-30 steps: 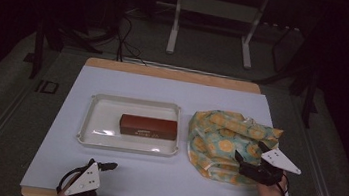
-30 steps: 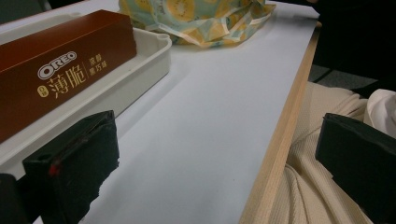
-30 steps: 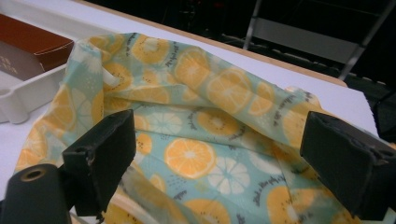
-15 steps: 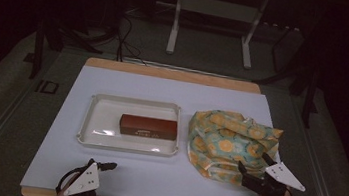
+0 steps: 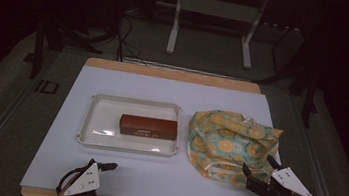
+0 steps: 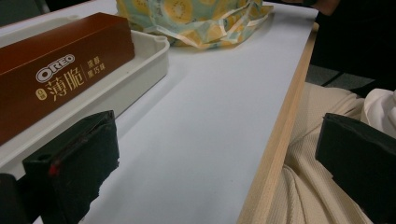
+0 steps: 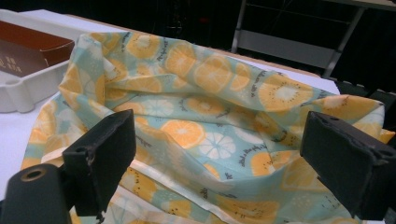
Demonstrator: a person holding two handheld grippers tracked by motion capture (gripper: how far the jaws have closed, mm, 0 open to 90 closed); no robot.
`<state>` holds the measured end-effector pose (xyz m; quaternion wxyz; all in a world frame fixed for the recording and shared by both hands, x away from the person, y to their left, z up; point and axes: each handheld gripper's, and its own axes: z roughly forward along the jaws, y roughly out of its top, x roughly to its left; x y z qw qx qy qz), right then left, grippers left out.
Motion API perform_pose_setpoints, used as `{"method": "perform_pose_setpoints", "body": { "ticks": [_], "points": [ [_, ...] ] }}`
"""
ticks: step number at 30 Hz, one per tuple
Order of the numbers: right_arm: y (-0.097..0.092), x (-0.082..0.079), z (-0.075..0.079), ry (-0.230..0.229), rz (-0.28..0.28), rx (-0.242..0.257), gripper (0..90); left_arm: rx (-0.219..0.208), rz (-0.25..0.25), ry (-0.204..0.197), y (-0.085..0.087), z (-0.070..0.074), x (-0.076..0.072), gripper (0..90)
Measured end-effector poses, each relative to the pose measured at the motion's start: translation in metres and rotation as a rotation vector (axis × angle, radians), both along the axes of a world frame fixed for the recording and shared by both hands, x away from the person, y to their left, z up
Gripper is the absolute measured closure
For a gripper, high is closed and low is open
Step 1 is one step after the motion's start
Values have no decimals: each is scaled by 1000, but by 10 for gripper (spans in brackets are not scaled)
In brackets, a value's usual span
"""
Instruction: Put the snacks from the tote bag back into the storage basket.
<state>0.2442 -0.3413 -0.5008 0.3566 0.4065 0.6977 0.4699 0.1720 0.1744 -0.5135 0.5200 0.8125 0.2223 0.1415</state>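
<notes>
A fabric bag [image 5: 230, 142] printed with orange slices lies crumpled on the right of the white table mat. To its left, a white tray [image 5: 94, 118] holds a brown Oreo box [image 5: 149, 126]. My right gripper [image 5: 259, 165] is open at the bag's near right edge. In the right gripper view the bag [image 7: 210, 102] spreads between and beyond the wide-apart jaws of that gripper [image 7: 224, 158]. My left gripper [image 5: 114, 185] rests open at the table's near left edge, with nothing in it. The left gripper view shows the box [image 6: 60, 84] in the tray [image 6: 140, 79], ahead of that gripper [image 6: 219, 163].
The wooden table edge [image 6: 280, 140] runs close to the person's cream clothing [image 6: 317, 186]. A metal stand [image 5: 213, 12] and cables stand on the dark floor beyond the table. Bare mat [image 5: 167, 178] lies between the tray and the near edge.
My right gripper has drawn back toward the near edge and slightly right, away from the bag's middle. The left gripper, tray and box have stayed still.
</notes>
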Motion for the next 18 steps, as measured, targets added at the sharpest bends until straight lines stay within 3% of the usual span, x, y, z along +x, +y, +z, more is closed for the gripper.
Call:
{"method": "perform_pose_setpoints", "body": {
  "ticks": [7,18],
  "points": [
    [2,1,-1,-12,2,-13,107,-2,2,0,0,0,0,0],
    [-1,1,0,-12,13,12,108,-1,8,0,1,0,1,0]
  ]
}}
